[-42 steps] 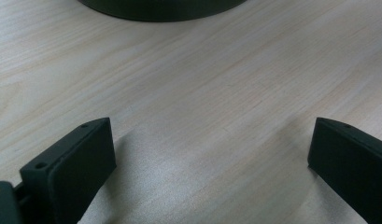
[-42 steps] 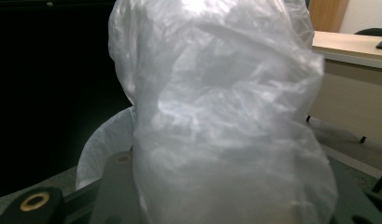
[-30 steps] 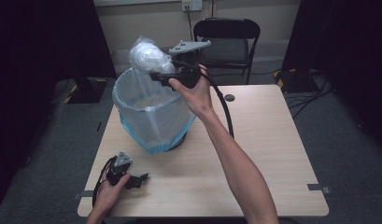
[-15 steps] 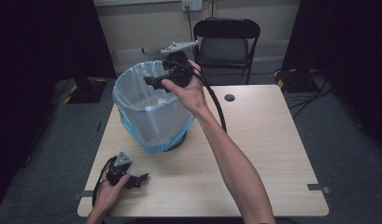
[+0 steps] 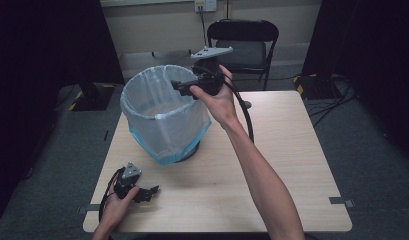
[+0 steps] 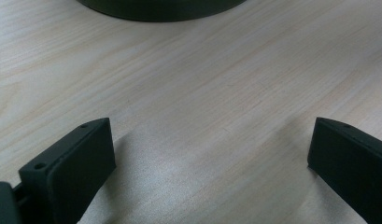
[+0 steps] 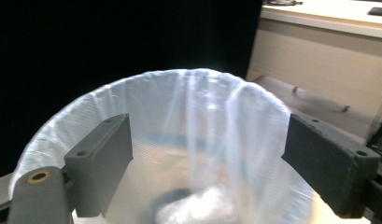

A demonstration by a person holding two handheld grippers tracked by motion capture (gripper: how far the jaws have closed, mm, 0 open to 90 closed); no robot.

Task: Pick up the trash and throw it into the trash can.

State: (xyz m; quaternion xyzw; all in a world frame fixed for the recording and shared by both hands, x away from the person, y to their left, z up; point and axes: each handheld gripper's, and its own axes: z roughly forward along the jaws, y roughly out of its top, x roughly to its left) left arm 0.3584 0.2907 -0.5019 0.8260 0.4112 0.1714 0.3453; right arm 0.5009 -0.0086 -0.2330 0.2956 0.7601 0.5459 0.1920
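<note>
From above, a round bin lined with a translucent white-and-blue plastic bag (image 5: 162, 117) stands on the pale wooden counter (image 5: 292, 150). The right gripper (image 5: 179, 86) hovers over its rim; the left gripper (image 5: 151, 191) rests near the counter's front edge. The left gripper view shows fingers (image 6: 72, 168) wide apart above bare wood. The right gripper view shows fingers (image 7: 102, 158) apart over the bag, a crumpled white wad (image 7: 198, 210) at its bottom.
</note>
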